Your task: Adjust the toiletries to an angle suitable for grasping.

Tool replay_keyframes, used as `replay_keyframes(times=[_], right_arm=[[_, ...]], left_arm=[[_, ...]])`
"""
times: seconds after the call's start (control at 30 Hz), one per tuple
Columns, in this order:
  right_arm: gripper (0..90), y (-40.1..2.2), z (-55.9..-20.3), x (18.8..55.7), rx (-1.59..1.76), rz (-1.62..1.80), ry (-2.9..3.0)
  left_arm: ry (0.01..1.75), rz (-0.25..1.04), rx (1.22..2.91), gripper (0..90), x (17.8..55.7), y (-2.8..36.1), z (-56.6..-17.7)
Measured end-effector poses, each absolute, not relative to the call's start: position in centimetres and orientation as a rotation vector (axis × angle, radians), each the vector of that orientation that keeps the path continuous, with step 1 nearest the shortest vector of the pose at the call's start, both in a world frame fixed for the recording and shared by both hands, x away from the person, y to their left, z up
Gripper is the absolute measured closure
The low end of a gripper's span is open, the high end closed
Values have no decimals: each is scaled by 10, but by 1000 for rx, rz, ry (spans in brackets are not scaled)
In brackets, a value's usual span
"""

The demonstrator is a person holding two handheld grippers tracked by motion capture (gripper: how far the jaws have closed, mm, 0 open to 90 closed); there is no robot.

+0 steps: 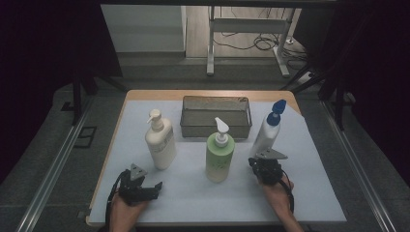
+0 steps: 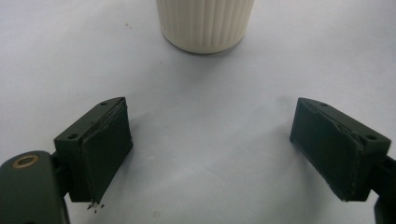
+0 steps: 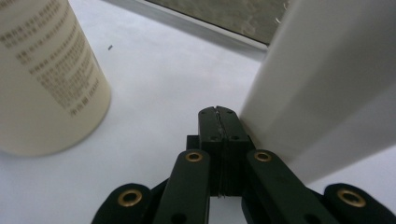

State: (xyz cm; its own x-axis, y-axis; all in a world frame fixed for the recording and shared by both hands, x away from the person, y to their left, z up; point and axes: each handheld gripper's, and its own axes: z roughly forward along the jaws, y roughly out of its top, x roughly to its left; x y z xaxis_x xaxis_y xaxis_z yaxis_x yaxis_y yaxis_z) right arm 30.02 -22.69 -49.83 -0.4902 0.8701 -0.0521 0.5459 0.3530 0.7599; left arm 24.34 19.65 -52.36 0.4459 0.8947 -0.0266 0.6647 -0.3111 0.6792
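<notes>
Three bottles stand on the white mat point(image 1: 300, 193). At the left is a cream pump bottle point(image 1: 160, 141), whose ribbed base point(image 2: 205, 23) appears just ahead of my left gripper point(image 2: 212, 149). That gripper point(image 1: 151, 180) is open with nothing between its jaws. A green pump bottle point(image 1: 220, 155) stands in the middle and rises at the left point(image 3: 44, 79) of the right gripper view. A white bottle with a blue cap point(image 1: 267, 129) leans at the right. My right gripper point(image 3: 218, 114) is shut and empty, its tip right beside that white bottle's base point(image 3: 322, 88).
A metal mesh basket point(image 1: 216, 126) sits at the back middle of the mat, behind the bottles. The wooden table edge point(image 1: 111, 145) runs along the left. Both of the person's hands point(image 1: 275, 193) rest near the front edge.
</notes>
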Motion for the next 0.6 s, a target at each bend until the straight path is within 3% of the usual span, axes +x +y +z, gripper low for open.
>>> replay_keyframes(times=[0.6], right_arm=[[886, -259, -499, 296, 1269, 944, 2151]], left_arm=[[1300, 478, 2077, 121, 243, 196, -524]])
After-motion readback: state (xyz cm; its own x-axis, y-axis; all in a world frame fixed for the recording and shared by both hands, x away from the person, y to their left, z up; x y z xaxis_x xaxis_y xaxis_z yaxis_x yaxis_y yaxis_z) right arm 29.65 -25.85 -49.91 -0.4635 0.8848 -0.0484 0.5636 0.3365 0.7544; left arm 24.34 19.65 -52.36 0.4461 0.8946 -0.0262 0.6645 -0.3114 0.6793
